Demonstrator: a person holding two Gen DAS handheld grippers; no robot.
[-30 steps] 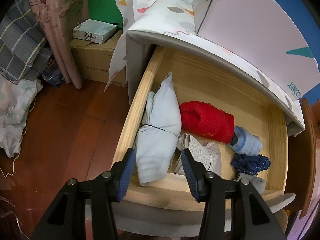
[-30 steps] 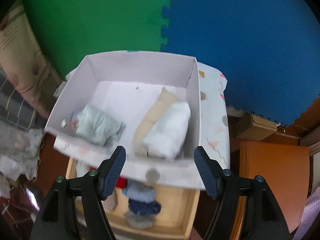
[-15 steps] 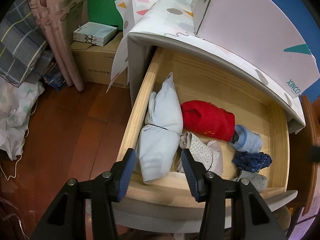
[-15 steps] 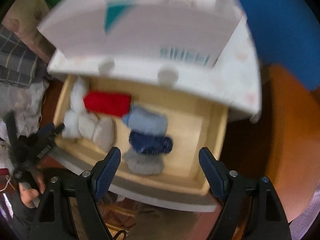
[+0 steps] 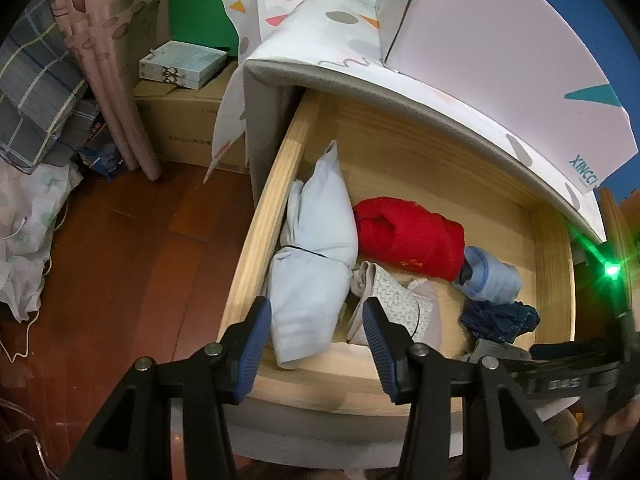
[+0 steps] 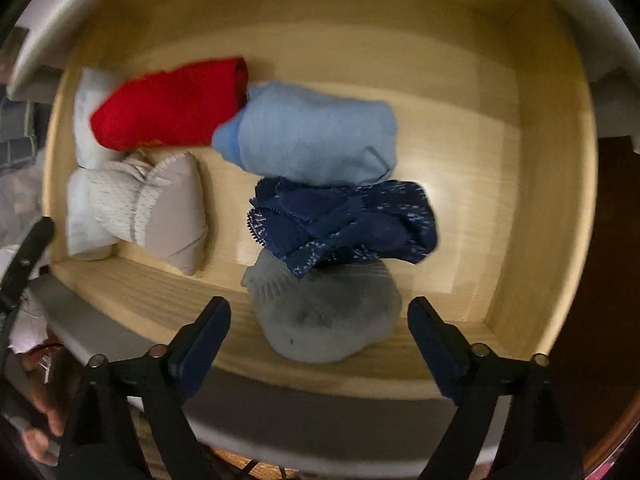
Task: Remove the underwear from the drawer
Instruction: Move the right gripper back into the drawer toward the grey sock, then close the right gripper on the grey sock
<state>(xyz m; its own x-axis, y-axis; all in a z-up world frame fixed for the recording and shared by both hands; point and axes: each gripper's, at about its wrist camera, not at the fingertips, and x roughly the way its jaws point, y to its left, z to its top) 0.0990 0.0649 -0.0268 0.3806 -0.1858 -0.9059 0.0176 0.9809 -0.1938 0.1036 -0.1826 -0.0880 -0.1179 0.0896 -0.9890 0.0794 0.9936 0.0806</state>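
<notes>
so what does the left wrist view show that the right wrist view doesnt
Only the left wrist view: the wood floor, a cardboard box, the curtain, the white storage box on the cabinet top, and the left gripper, open, above the drawer's front edge.

Only the right wrist view: the whole grey bundle, framed by the open right gripper, whose jaws have just been opening.

Both: the wooden drawer, red roll, light blue roll, navy piece.

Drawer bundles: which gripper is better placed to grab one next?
Right. The right gripper points down into the drawer, jaws just widened, straddling the grey bundle; the left gripper hangs at the front edge.
</notes>
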